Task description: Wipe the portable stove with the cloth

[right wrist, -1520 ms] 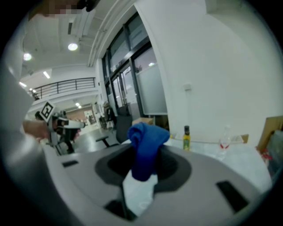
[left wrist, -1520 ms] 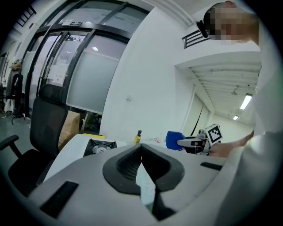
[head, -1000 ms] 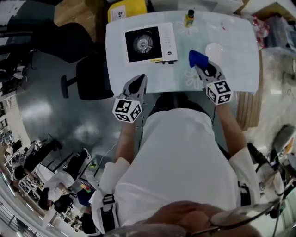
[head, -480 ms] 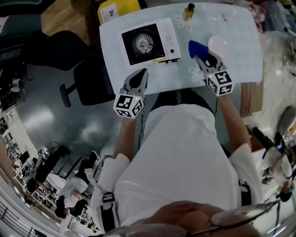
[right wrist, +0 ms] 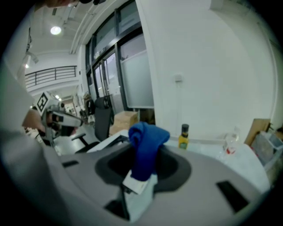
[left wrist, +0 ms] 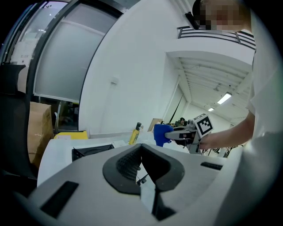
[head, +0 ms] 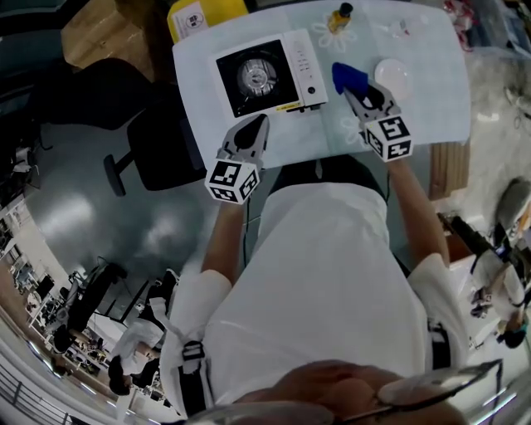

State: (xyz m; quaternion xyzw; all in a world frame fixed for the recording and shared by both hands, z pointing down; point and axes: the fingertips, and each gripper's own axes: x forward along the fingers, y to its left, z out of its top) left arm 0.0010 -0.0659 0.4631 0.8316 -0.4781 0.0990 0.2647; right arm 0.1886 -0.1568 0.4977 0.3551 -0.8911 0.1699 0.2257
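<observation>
Table: a pale top [head: 431, 108] with the person seated at its near edge.
Stove: the stove [head: 265, 73] lies flat on the left half of the table, its round burner in a black square and a white control strip on its right side. In the left gripper view it [left wrist: 90, 152] shows as a low dark edge beyond the jaws.
Cloth: the blue cloth [head: 348, 76] is off the table, bunched at the tip of the right gripper, just right of the stove and apart from it. In the right gripper view it [right wrist: 146, 148] stands up out of the jaws in a folded lump.
Right gripper: the right gripper [head: 355, 91] is held over the table with its fingers clamped on the cloth, a white tag showing at the pinch.
Left gripper: the left gripper [head: 259, 126] hovers at the table's near edge, just below the stove, not touching it. Its fingers [left wrist: 132, 165] are closed together with nothing between them.
Plate: a white plate [head: 392, 76] sits just right of the cloth.
Bottle: a small yellow bottle [head: 338, 17] stands upright near the far edge.
Chair: a black chair [head: 158, 141] stands left of the table.
</observation>
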